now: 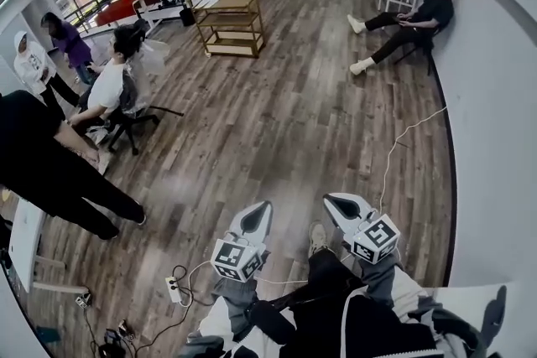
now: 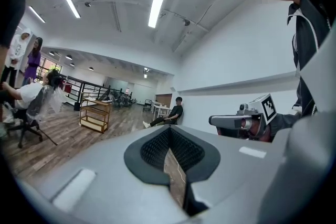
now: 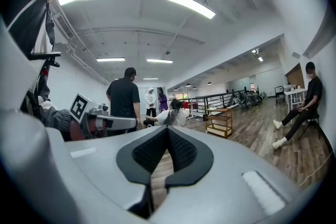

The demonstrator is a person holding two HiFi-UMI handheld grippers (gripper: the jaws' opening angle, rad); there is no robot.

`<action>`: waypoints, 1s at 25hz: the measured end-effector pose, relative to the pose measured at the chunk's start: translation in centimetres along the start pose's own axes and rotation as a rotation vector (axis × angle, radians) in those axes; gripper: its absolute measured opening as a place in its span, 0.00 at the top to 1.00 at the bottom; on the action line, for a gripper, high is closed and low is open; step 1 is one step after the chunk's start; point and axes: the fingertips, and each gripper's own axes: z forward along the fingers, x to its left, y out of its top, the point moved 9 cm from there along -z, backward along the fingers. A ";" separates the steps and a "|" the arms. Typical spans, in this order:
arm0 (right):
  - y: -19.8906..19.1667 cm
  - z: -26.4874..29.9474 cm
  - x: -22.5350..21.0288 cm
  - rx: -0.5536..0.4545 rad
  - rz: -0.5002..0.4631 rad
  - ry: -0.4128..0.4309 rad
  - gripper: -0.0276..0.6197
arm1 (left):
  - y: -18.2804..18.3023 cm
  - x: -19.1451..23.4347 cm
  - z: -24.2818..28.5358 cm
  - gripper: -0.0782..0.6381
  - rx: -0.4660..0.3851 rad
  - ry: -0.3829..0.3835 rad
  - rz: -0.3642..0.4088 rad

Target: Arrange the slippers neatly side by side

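Observation:
No slippers show in any view. In the head view my left gripper (image 1: 258, 212) and right gripper (image 1: 338, 203) are held side by side in front of the body, above the wood floor, pointing forward. Both have their jaws shut with nothing between them. The left gripper view looks along its closed black pads (image 2: 181, 152) into the room, with the right gripper (image 2: 241, 122) off to its right. In the right gripper view its own pads (image 3: 181, 152) are also closed, and the left gripper (image 3: 102, 122) appears at the left.
A wooden shelf cart (image 1: 228, 25) stands far ahead. One person sits against the right wall (image 1: 411, 21); others sit or stand at the left (image 1: 105, 88). A white cable (image 1: 394, 148) runs along the floor at right, and a power strip (image 1: 174, 289) lies at lower left.

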 end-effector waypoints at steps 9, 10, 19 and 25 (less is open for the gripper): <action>1.6 9.9 -12.7 0.004 0.014 0.086 0.95 | 2.8 7.1 13.1 0.87 0.034 0.039 0.003; 2.0 10.8 -14.4 0.008 0.008 0.095 0.95 | 3.2 7.9 14.8 0.87 0.034 0.043 0.000; 5.6 18.8 -25.7 -0.003 -0.010 0.163 0.95 | 7.0 13.5 25.4 0.87 0.006 0.099 0.007; 5.9 23.1 -27.8 0.014 -0.008 0.215 0.95 | 7.6 16.9 27.5 0.87 -0.007 0.146 -0.001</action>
